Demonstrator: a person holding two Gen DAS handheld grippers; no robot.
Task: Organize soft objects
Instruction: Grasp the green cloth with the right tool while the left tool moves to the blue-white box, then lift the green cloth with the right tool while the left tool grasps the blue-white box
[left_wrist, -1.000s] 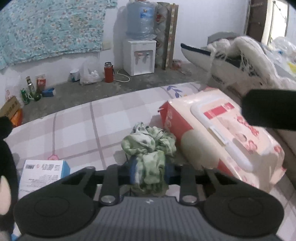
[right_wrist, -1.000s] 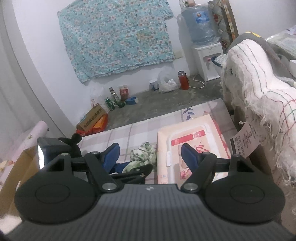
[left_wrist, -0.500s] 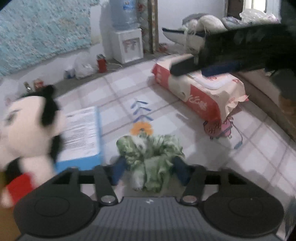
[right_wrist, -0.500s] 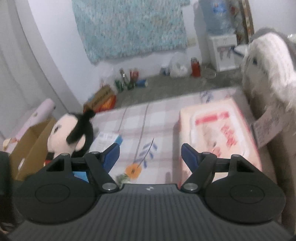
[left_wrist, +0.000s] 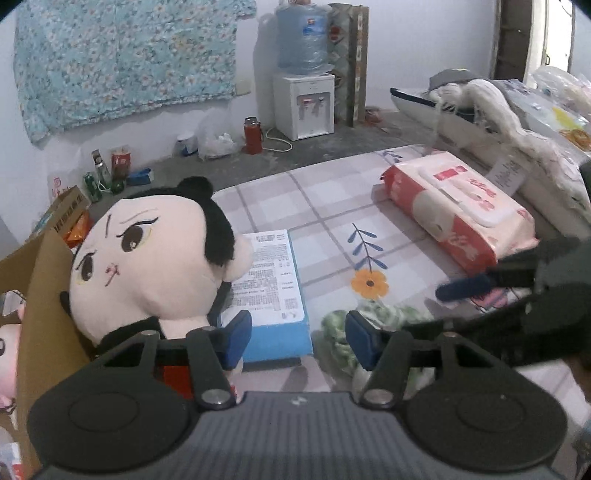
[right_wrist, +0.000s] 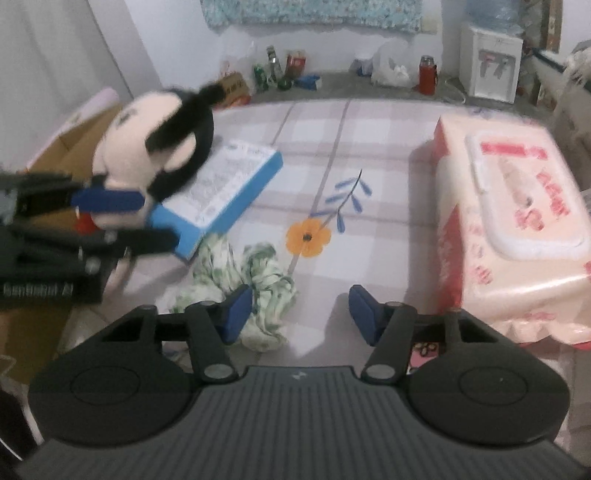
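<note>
A crumpled green cloth (right_wrist: 258, 273) (left_wrist: 373, 317) lies loose on the checked bed sheet (right_wrist: 376, 155). My right gripper (right_wrist: 300, 314) (left_wrist: 421, 310) hangs low over it. Its jaws are closing, with only the cloth's edge inside the left finger and no pad pressing. A plush doll (left_wrist: 147, 266) (right_wrist: 147, 147) with a pale head and black hair leans at a cardboard box (left_wrist: 37, 295). My left gripper (left_wrist: 298, 339) (right_wrist: 159, 221) is beside the doll. Its jaws are closing with nothing between them.
A blue and white carton (left_wrist: 269, 284) (right_wrist: 225, 184) lies flat next to the doll. A big pack of wet wipes (right_wrist: 517, 229) (left_wrist: 461, 210) lies on the right. A white knitted blanket (left_wrist: 517, 122) is heaped beyond it. Another plush toy (left_wrist: 7, 354) lies in the cardboard box.
The left gripper let go of the green cloth, left it on the sheet and moved left to the doll. The right gripper swung down to the cloth and its jaws narrowed.
</note>
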